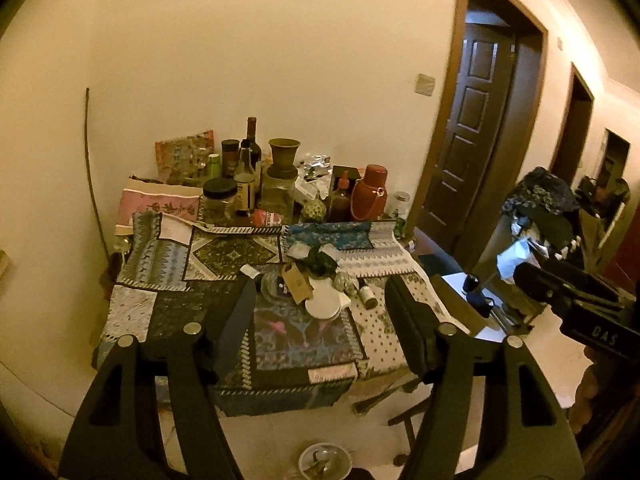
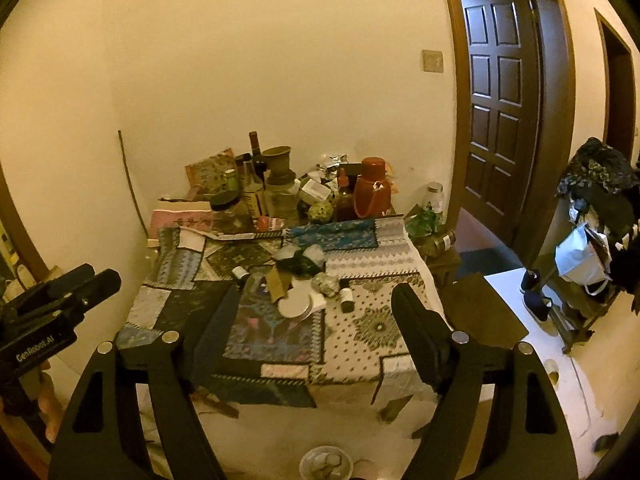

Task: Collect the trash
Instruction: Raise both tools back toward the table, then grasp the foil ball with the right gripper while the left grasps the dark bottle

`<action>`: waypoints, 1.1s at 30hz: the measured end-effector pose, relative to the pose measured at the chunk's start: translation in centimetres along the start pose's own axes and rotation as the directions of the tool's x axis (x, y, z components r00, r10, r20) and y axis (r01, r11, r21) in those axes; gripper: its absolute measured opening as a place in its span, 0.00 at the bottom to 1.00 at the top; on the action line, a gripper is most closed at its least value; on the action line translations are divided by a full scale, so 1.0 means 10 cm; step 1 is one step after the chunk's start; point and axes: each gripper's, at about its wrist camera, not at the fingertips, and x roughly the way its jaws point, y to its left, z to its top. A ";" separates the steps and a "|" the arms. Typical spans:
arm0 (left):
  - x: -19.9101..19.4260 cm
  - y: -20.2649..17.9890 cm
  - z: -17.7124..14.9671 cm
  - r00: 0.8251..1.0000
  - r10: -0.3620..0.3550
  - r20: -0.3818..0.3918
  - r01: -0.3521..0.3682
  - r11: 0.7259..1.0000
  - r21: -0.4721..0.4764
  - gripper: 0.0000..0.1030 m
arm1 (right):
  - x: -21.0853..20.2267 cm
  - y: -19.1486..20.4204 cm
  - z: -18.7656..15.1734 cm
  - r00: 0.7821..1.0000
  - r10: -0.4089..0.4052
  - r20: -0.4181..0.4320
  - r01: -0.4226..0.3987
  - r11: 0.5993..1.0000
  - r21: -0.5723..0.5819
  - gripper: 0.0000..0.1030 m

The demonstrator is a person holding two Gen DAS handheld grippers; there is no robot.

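A small table (image 1: 384, 332) stands by a cream wall, with a patchwork cloth (image 1: 168, 312) of many colours over it. At the back of the table are bottles, jars, a brown vase (image 1: 284, 156) and a red flask (image 1: 370, 192). A dark wooden door (image 1: 472, 120) is to the right of the table.

The trash (image 1: 308, 276) lies in a little heap near the middle of the cloth: bits of paper, a brown tag, a round white lid and a small bottle on its side.

The left gripper (image 1: 320, 292) and the right gripper (image 2: 316, 300) both hang in the air above the near side of the table. The 2 fingers of each are spread wide apart, and nothing is between them. Neither one touches the trash.

On the floor below sits a small round bowl (image 2: 326, 464).
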 end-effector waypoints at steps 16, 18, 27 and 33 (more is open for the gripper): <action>1.28 -0.19 0.47 0.986 0.140 -0.096 -0.150 0.982 -0.112 0.64 | 1.12 -0.67 0.54 0.982 0.110 -0.153 -0.123 0.990 -0.075 0.74; 1.39 -0.11 0.46 0.982 0.151 -0.117 -0.165 0.979 -0.120 0.64 | 1.29 -0.67 0.55 0.974 0.128 -0.189 -0.142 0.988 -0.061 0.74; 2.07 0.64 0.44 0.957 0.180 -0.229 -0.221 0.961 -0.168 0.64 | 1.95 -0.52 0.49 0.939 0.145 -0.311 -0.147 0.989 0.020 0.74; 2.58 1.28 0.47 0.934 0.179 -0.309 -0.236 0.959 -0.157 0.64 | 2.43 -0.35 0.45 0.916 0.126 -0.382 -0.080 0.988 0.134 0.74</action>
